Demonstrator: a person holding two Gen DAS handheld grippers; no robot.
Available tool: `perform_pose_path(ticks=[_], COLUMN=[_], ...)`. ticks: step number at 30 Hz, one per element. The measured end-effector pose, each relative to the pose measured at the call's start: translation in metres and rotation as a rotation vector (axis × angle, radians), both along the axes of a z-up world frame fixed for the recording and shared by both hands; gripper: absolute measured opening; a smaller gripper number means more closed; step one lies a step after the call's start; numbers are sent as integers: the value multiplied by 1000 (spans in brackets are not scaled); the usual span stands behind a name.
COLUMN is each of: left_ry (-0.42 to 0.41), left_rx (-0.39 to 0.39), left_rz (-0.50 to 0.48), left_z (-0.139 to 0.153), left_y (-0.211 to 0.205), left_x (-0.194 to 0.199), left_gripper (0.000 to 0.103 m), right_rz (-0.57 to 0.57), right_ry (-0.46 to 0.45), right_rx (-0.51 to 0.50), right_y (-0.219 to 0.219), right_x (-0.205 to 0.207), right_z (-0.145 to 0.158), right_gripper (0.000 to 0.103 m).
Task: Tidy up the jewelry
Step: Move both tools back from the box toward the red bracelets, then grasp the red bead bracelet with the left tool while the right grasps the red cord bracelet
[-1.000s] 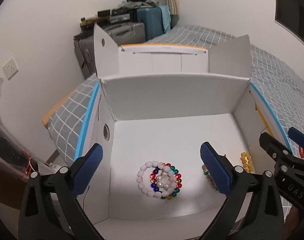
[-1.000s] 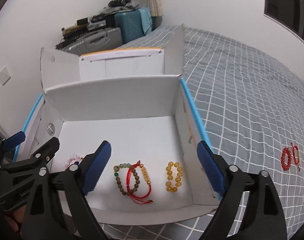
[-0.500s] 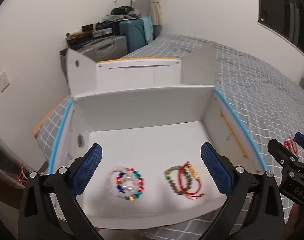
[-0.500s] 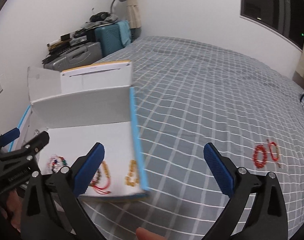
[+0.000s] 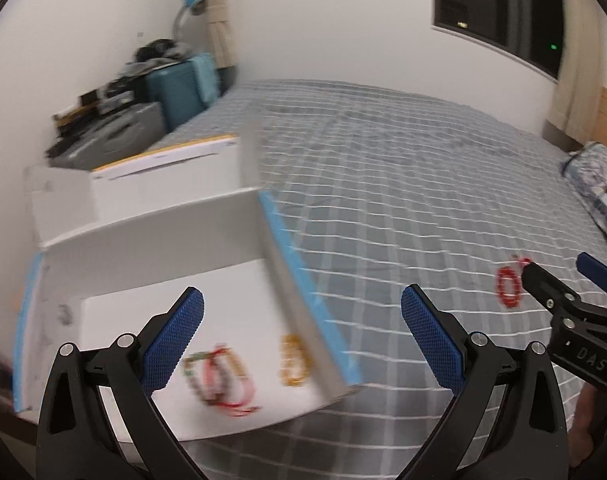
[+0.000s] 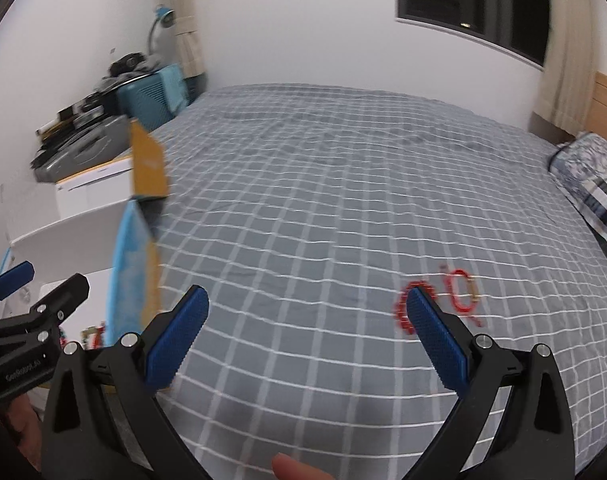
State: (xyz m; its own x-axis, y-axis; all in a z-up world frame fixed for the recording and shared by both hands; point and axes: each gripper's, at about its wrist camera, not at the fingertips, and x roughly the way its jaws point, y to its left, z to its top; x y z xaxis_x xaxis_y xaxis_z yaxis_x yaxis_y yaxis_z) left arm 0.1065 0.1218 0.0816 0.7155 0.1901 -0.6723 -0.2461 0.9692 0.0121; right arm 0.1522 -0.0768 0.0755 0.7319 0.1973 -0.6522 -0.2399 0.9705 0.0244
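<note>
A white cardboard box [image 5: 151, 240] with blue edges sits on the grey checked bed. Inside it lie a yellow bead bracelet [image 5: 292, 362] and a green bead bracelet tangled with a red cord one [image 5: 219, 378]. Two red bracelets lie on the bedspread to the right: a red bead ring [image 6: 401, 312] and a red cord bracelet [image 6: 461, 292]. My left gripper [image 5: 301, 320] is open and empty over the box's right wall. My right gripper [image 6: 307, 316] is open and empty above the bedspread, its right finger in front of the red bead ring. The right gripper [image 5: 559, 276] also shows beside the red ring [image 5: 508, 286].
The bedspread [image 6: 343, 208] spreads wide to the right. A patterned pillow [image 6: 591, 172] lies at the far right by a wooden headboard. Suitcases [image 6: 87, 152] and clutter stand against the wall behind the box. A fingertip [image 6: 291, 468] shows at the bottom edge.
Both grippers have swung right, away from the box interior and over the bedspread. The red bracelets on the bed now sit much closer to the right gripper. Both stayed open.
</note>
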Motion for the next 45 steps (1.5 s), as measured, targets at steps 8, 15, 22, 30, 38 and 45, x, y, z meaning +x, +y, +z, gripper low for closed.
perform_pose_path(ticks=[8, 15, 22, 30, 38, 45], left_ry=[19, 86, 156, 192, 209, 212], left_rx=[-2, -37, -67, -78, -33, -33], left_rz=[-150, -247, -288, -328, -313, -298], left_z=[-25, -66, -112, -154, -177, -179], left_y=[-83, -144, -184, -209, -221, -218], left_x=[50, 104, 154, 185, 194, 194], left_gripper=[97, 97, 97, 97, 96, 81], right_rz=[-111, -185, -231, -241, -269, -288], right_ry=[19, 91, 133, 206, 278, 323], right_rx=[-1, 5, 34, 46, 21, 14], right_y=[-71, -129, -169, -191, -198, -200], right_x=[34, 79, 115, 155, 172, 176], right_z=[-22, -58, -91, -123, -155, -171], right_gripper=[95, 95, 95, 95, 68, 40])
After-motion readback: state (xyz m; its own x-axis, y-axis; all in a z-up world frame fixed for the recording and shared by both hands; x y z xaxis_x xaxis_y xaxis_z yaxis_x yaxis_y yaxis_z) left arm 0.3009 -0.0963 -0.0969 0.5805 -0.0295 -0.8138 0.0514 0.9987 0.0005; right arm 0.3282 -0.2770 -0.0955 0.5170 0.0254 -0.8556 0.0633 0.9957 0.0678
